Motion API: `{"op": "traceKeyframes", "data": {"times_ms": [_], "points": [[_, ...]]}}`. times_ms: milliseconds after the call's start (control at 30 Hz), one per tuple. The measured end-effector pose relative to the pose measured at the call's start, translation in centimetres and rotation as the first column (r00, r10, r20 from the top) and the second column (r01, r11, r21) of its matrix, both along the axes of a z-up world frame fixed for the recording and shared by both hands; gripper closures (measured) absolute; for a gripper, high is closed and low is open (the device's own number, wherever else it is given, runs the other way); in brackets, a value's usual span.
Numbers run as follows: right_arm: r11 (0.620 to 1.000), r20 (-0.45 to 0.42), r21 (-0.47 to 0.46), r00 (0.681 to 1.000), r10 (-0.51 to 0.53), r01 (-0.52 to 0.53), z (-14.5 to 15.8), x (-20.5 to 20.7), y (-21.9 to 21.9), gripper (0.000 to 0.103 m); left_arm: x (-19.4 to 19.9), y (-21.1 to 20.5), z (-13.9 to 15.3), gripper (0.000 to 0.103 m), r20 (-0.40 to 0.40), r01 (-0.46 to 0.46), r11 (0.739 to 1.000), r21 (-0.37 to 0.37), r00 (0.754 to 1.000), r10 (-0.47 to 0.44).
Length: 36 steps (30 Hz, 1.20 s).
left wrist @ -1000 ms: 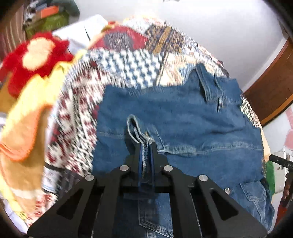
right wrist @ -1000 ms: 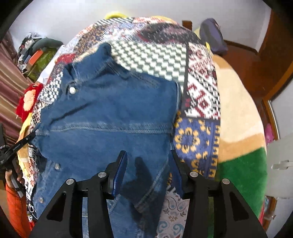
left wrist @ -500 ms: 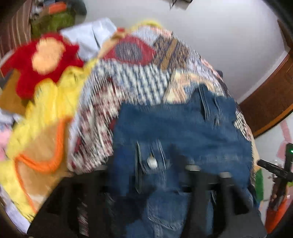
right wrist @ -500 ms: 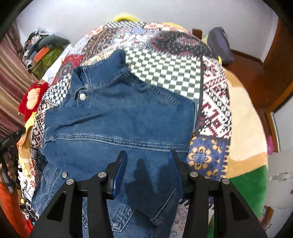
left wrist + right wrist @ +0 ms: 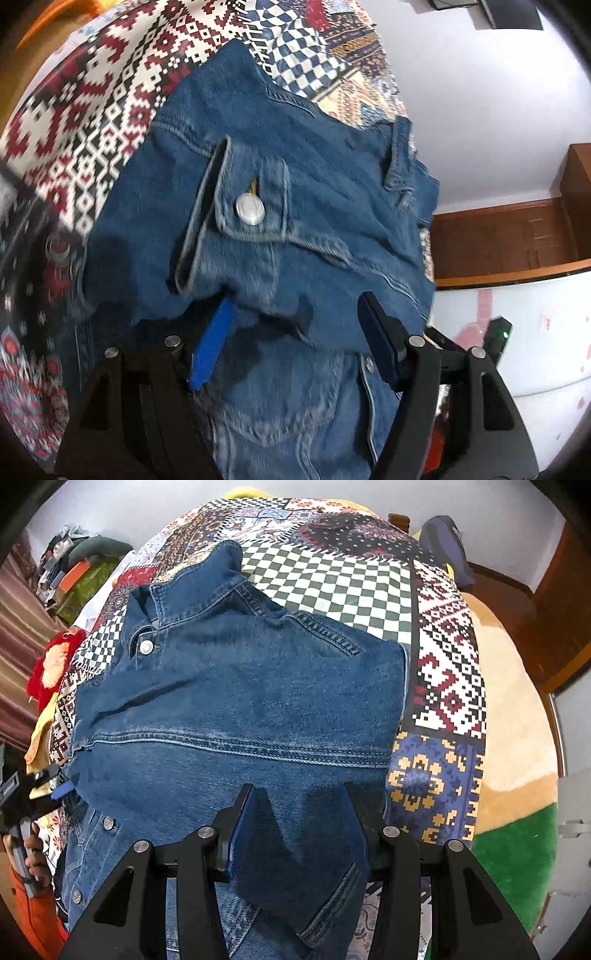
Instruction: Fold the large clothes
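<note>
Jacket (image 5: 236, 709) denim, folded on quilt (image 5: 332, 576) mid-frame, left claw (image 5: 295, 314) just opened, nothing gripped, right claw (image 5: 295, 797) parted over lower hem, not gripping

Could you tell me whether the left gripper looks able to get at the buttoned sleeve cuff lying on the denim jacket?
Probably yes: the left gripper is open, the cuff lies exposed on the denim jacket just beyond its fingertips, and nothing covers it.
</note>
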State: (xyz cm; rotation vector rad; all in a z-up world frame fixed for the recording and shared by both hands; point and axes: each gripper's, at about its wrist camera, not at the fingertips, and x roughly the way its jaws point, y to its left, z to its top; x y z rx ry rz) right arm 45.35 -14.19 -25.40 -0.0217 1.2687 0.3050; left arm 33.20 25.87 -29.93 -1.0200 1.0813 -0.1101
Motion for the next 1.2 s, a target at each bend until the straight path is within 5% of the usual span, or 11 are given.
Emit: {"op": "traceKeyframes", "data": {"times_ms": [233,300,433,500,600,767,867,1033,1200], "points": [[1.000,-0.011,0.007,1.000,-0.004,0.005,-0.4,-0.1,-0.3,0.060,2.3,-1.1,-1.5,0.025,-0.031,0.029,0.995,0.101,0.999,-0.026],[1.000,-0.009,0.008,1.000,-0.008,0.008,-0.3,0.0,-0.4,0.060,2.4,-1.9,-0.9,0.027,-0.029,0.050,0.980,0.190,0.999,-0.045],[1.000,-0.001,0.016,1.000,-0.011,0.011,0.2,0.0,-0.5,0.060,3.2,-3.7,1.2,0.068,-0.021,0.070,0.890,0.451,0.997,-0.068],[1.000,0.010,0.017,1.000,-0.008,0.007,0.6,0.0,-0.5,0.060,3.4,-4.1,2.5,0.075,0.002,0.058,0.855,0.515,0.998,-0.068],[1.000,0.031,0.002,1.000,0.000,0.000,1.4,0.0,-0.5,0.060,3.7,-4.0,5.1,0.078,0.067,0.021,0.812,0.583,0.995,-0.075],[1.000,0.073,-0.020,0.997,0.003,-0.002,2.9,0.3,-0.2,0.060,3.3,-5.2,11.5,0.079,0.222,-0.068,0.682,0.728,0.965,-0.140],[0.999,0.089,-0.031,0.996,0.025,-0.022,3.2,0.4,0.6,0.060,3.2,-5.1,13.9,0.079,0.268,-0.095,0.642,0.761,0.947,-0.177],[0.997,0.026,-0.057,0.998,0.057,-0.056,0.3,0.4,1.9,0.060,3.3,-3.9,12.4,0.079,0.222,-0.079,0.630,0.772,0.963,-0.151],[0.990,0.059,-0.101,0.993,0.106,-0.100,-1.3,-0.5,2.5,0.060,2.9,-1.9,5.7,0.078,0.058,0.036,0.719,0.694,0.993,-0.105]]}}
